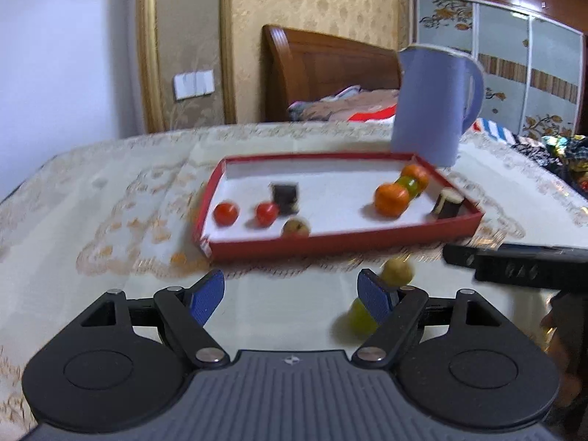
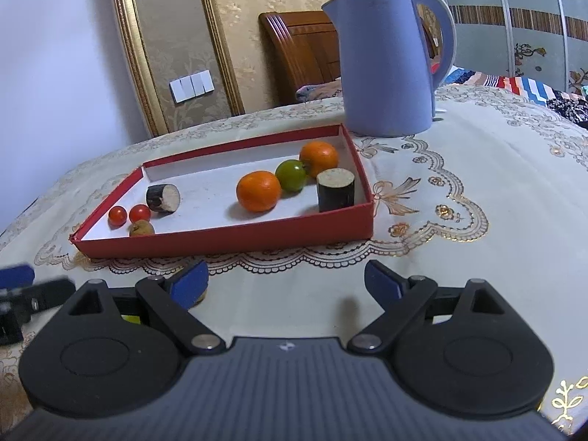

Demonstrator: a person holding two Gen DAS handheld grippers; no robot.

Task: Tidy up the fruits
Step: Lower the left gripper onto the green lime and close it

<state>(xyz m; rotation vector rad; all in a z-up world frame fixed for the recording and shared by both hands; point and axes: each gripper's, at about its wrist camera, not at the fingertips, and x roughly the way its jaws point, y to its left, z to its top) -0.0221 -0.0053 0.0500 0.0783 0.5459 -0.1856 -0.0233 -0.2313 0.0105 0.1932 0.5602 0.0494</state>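
Left wrist view, gripper: the left gripper [image 1: 290,296] stands wide open with nothing between its blue pads, hovering low over the counter [image 1: 110,198] in front of the red tray [image 1: 341,242].
Left wrist view, loose fruit: a yellow-green fruit [image 1: 358,318] lies on the counter just beside the right-hand pad, partly hidden by it; a tan round fruit [image 1: 397,271] sits a little farther on, near the tray's front wall. Both are outside the tray.
Left wrist view, tray contents: two red tomatoes [image 1: 226,214], a brown round fruit [image 1: 295,228], two oranges [image 1: 391,199] with a green fruit between them, and two dark cylinder pieces [image 1: 284,196]. The picture is blurred.
Left wrist view, other arm: a black part at the right edge looks like the right gripper.
Right wrist view, gripper: the right gripper [image 2: 286,286] is wide open and empty; only bare cloth shows between its pads.
Right wrist view, surroundings: the tray lies ahead, and a blue kettle [image 2: 386,62] stands behind its far right corner. The left gripper's tip shows at the left edge.
Step in hand: likely the reach for the two fruits left on the counter.
Next move: the left gripper should shift right to centre the yellow-green fruit between its pads, close gently since it may roll, then carry it over the tray wall.
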